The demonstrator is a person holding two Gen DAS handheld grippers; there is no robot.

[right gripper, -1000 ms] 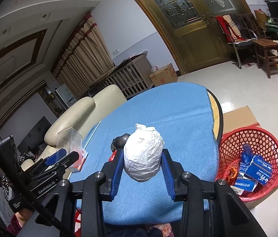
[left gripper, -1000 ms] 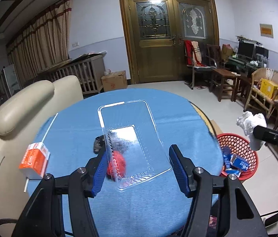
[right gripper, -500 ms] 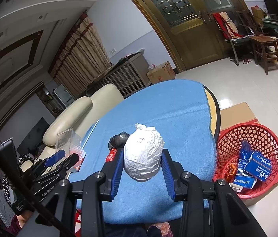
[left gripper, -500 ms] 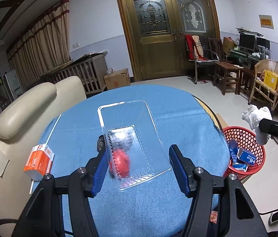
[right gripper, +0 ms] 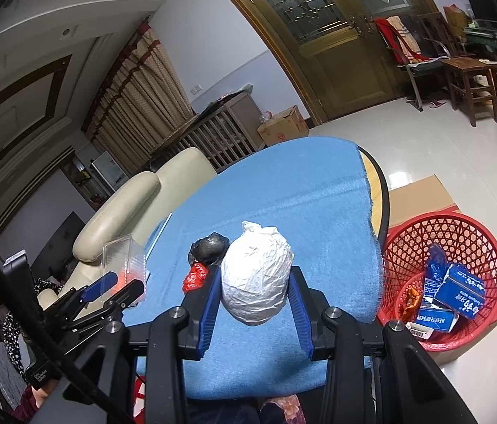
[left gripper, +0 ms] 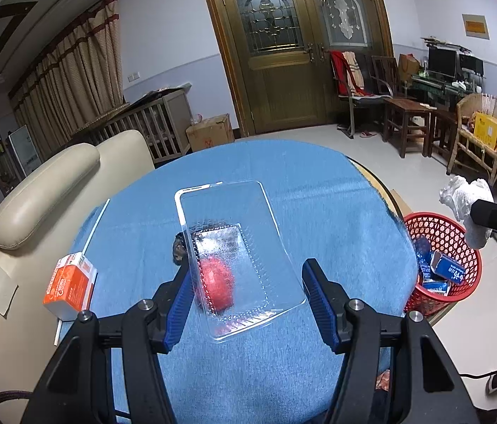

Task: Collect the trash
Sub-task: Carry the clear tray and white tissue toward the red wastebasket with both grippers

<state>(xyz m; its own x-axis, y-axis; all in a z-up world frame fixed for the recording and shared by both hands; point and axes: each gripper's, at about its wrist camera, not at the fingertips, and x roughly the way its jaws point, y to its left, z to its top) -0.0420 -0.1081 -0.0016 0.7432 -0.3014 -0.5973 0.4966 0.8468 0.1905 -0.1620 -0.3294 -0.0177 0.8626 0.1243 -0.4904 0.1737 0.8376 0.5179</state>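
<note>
Two claws are held over a round table (right gripper: 377,190) covered in a blue cloth (left gripper: 319,190). The right claw (right gripper: 255,304) pinches a crumpled white bag (right gripper: 255,275) between its blue pads, both pads pressing its sides, the bag lifted above the cloth. Just beyond its left finger lie a black wad (right gripper: 209,247) and, nearer, a red wad (right gripper: 195,277), both on the cloth. Off to that claw's right, on the floor beside the table, stands a red basket (right gripper: 460,226) with blue cartons (right gripper: 460,288) inside.

The left claw (left gripper: 245,296) carries a clear plastic tray (left gripper: 234,243), tilted up ahead of it. The tray's left long edge lies against the left pad; the right pad stands apart from the tray, so how the grip is made cannot be told for certain. Through the tray the red wad (left gripper: 216,284) shows, and the black wad (left gripper: 179,251) peeks past its left edge. To this claw's left an orange and white carton (left gripper: 70,284) sits at the table's rim, beside a cream sofa (left gripper: 36,190).
</note>
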